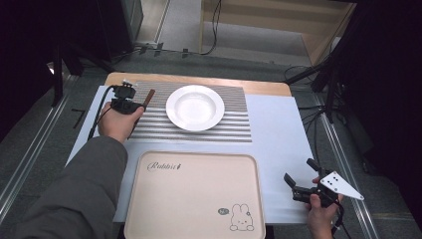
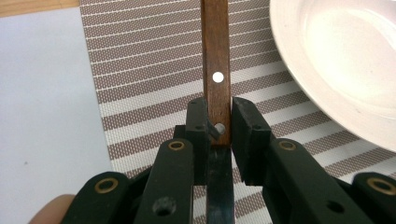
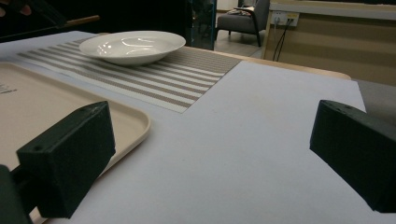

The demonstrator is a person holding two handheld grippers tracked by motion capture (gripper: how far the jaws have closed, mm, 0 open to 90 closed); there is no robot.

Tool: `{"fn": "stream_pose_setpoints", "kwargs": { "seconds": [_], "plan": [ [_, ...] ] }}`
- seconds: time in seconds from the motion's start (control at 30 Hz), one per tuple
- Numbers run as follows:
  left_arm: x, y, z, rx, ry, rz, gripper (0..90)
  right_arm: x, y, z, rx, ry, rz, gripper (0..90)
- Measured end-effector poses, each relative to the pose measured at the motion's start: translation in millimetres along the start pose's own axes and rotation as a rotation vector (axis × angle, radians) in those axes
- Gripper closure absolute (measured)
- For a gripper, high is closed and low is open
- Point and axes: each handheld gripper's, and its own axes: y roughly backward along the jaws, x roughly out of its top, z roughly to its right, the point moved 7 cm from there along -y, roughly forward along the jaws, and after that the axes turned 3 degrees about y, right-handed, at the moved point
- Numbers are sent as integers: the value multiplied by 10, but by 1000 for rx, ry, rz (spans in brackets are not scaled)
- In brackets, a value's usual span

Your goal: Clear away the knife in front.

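A: So, your left gripper (image 2: pixel 219 122) has its jaws closed on a knife (image 2: pixel 216 70), pinching the brown wooden handle near the rivets, with the blade running back between the jaws toward you.

B: Where is that on the table?

A: At about ten o'clock in the high view, your left gripper (image 1: pixel 130 103) sits at the mat's (image 1: pixel 234 130) left edge, and the knife (image 1: pixel 148 98) handle points up and away, toward one o'clock. The striped mat (image 2: pixel 140 84) lies under it.

B: And the plate?

A: The plate (image 1: pixel 195 107) rests on the mat, just beside the handle, at three o'clock from it. In the left gripper view the plate (image 2: pixel 336 60) is near the handle but apart from it.

B: What of your right side?

A: Your right gripper (image 1: pixel 298 175) is at four o'clock, over bare table (image 1: pixel 278 139), jaws spread wide and holding nothing. In its own view the right gripper (image 3: pixel 210 154) frames white table (image 3: pixel 243 154), with the tray (image 3: pixel 130 123) corner by one jaw.

B: The tray?

A: The tray (image 1: pixel 149 199) lies at six o'clock, nothing on it, a rabbit printed at one corner.
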Motion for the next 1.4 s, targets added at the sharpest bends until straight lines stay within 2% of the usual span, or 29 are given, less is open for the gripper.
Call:
{"fn": "stream_pose_setpoints", "kwargs": {
  "seconds": [0.27, 0.93, 1.4],
  "plan": [
    [-95, 67, 63, -30, -15, 8, 780, 0, 0, 0, -2, 0, -1, 0],
    [-297, 235, 195, -50, -68, 20, 780, -1, -3, -5, -2, 4, -3, 0],
    [-451, 407, 361, -85, -93, 40, 780, -1, -4, -8, -2, 6, -3, 0]
  ]
}}
